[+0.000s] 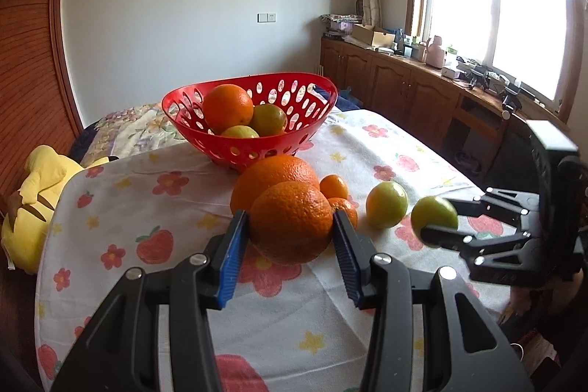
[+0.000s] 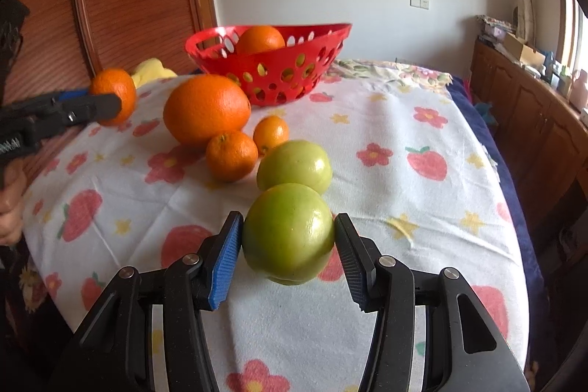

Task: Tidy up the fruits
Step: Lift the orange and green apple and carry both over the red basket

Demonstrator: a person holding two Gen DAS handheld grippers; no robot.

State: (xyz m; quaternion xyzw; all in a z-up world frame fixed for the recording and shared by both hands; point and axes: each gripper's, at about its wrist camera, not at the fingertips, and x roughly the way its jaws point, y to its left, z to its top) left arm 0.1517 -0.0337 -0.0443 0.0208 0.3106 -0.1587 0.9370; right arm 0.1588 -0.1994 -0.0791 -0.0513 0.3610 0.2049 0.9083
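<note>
My left gripper (image 1: pixel 290 226) is shut on an orange (image 1: pixel 292 221), held above the cloth; it also shows in the right wrist view (image 2: pixel 114 96). My right gripper (image 2: pixel 288 230) is shut on a green fruit (image 2: pixel 288 232), lifted off the cloth; it shows in the left wrist view (image 1: pixel 433 215) too. A red perforated basket (image 1: pixel 312 131) at the back holds an orange (image 1: pixel 228 105) and two yellow-green fruits. On the cloth lie a big orange (image 2: pixel 205 109), two small mandarins (image 2: pixel 231 155) and another green fruit (image 2: pixel 294 166).
The table (image 2: pixel 404 208) has a white cloth with flowers and strawberries. A yellow plush toy (image 1: pixel 33 208) lies off the left edge. Wooden cabinets (image 1: pixel 404 87) with clutter run along the right under a window.
</note>
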